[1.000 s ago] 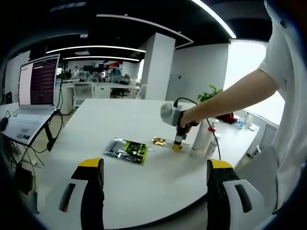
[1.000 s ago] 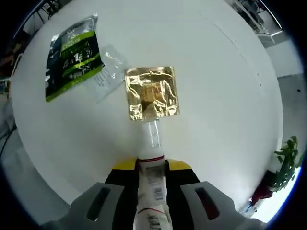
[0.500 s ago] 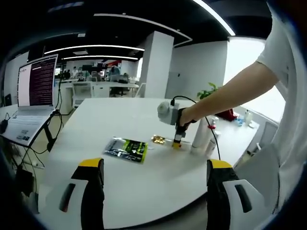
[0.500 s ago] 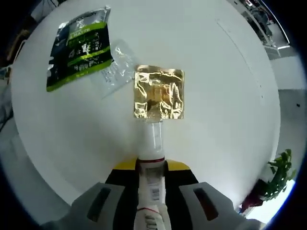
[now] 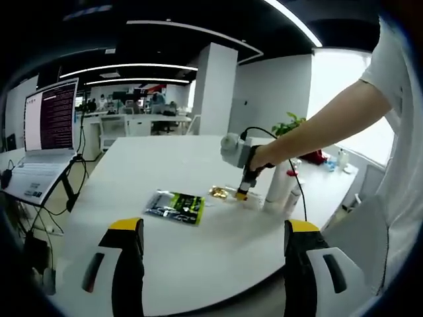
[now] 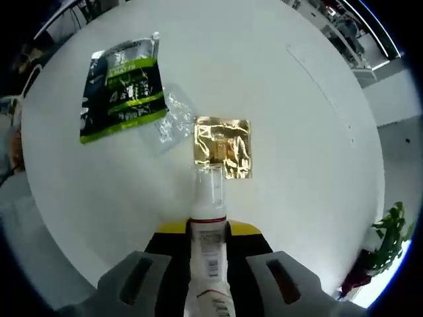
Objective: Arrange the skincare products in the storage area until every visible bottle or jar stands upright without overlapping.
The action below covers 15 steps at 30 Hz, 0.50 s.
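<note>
Bottle [image 6: 210,246]: white with a clear cap, clamped in the right hand-held gripper [image 6: 209,232], pointing down over the tabletop [image 6: 297,132].
Gold sachet [image 6: 223,146]: flat, just past the cap.
Green packet [image 6: 122,86]: flat, farther off.
Left hand-held gripper [image 5: 210,231]: jaws apart, empty.

A smooth, matt white table [image 6: 310,132] is seen. A crinkled, glossy gold foil sachet [image 6: 223,146] and a glossy green-and-black plastic pouch [image 6: 122,86] are noted. The bottle [image 6: 209,231] is smooth white plastic with a clear cap.
</note>
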{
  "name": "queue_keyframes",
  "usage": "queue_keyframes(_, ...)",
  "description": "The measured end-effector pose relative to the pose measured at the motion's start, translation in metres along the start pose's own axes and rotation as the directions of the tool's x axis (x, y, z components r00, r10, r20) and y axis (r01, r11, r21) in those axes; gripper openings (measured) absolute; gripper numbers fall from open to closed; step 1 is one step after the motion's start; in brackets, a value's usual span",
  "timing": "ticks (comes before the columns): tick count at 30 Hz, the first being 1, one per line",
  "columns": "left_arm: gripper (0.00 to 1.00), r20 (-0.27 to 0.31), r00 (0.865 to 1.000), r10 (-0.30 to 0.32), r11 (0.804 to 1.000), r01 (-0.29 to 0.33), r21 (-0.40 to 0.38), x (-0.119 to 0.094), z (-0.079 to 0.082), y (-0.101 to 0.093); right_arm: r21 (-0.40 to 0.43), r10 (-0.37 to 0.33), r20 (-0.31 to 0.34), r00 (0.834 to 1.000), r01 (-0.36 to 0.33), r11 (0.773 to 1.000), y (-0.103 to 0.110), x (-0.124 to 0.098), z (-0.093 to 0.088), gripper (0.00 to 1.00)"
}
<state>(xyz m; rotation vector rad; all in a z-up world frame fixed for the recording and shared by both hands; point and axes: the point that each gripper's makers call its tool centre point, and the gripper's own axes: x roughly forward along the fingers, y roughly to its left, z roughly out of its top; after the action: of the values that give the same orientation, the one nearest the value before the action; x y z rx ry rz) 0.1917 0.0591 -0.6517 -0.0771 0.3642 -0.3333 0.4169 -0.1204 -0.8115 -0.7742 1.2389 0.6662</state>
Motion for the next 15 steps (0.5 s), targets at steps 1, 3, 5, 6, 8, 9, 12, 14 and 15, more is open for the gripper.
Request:
queue_keyframes(1, 0.8, 0.0, 1.0, 0.001, 1.0, -0.001, 0.005, 0.0, 0.0, -0.001, 0.023, 0.019, 0.025, 1.0, -0.019, 1.0, 0.004, -0.007, 0.005, 0.19)
queue_keyframes(3, 0.8, -0.005, 1.0, -0.002, 1.0, 0.002, 0.01, 0.0, 0.0, -0.002, 0.036, 0.031, 0.059, 0.998, -0.034, 0.999, 0.009, -0.011, 0.011, 0.19)
queue_keyframes(5, 0.8, -0.008, 1.0, -0.004, 1.0, 0.005, 0.017, 0.0, -0.001, 0.0, 0.031, 0.045, 0.079, 0.996, -0.047, 0.998, 0.017, -0.022, 0.012, 0.19)
queue_keyframes(6, 0.79, -0.009, 1.0, -0.006, 1.0, 0.006, 0.02, 0.0, -0.002, 0.0, 0.032, 0.048, 0.088, 0.995, -0.051, 0.998, 0.019, -0.025, 0.012, 0.19)
queue_keyframes(8, 0.79, -0.011, 1.0, -0.008, 1.0, 0.008, 0.025, 0.0, -0.002, -0.001, 0.034, 0.058, 0.109, 0.992, -0.062, 0.998, 0.024, -0.028, 0.013, 0.19)
queue_keyframes(9, 0.79, -0.011, 1.0, -0.009, 1.0, 0.009, 0.026, 0.0, -0.002, -0.001, 0.039, 0.064, 0.119, 0.991, -0.069, 0.997, 0.023, -0.025, 0.015, 0.19)
queue_keyframes(12, 0.79, -0.014, 1.0, -0.014, 1.0, 0.015, 0.026, 0.0, -0.002, -0.003, 0.058, 0.087, 0.164, 0.983, -0.098, 0.994, 0.028, -0.03, 0.02, 0.19)
queue_keyframes(14, 0.79, -0.016, 1.0, -0.018, 1.0, 0.019, 0.023, 0.0, -0.002, -0.004, 0.06, 0.095, 0.183, 0.979, -0.107, 0.992, 0.031, -0.034, 0.02, 0.19)
queue_keyframes(15, 0.79, -0.017, 1.0, -0.021, 1.0, 0.021, 0.022, 0.0, -0.002, -0.004, 0.059, 0.097, 0.192, 0.977, -0.111, 0.992, 0.033, -0.038, 0.021, 0.19)
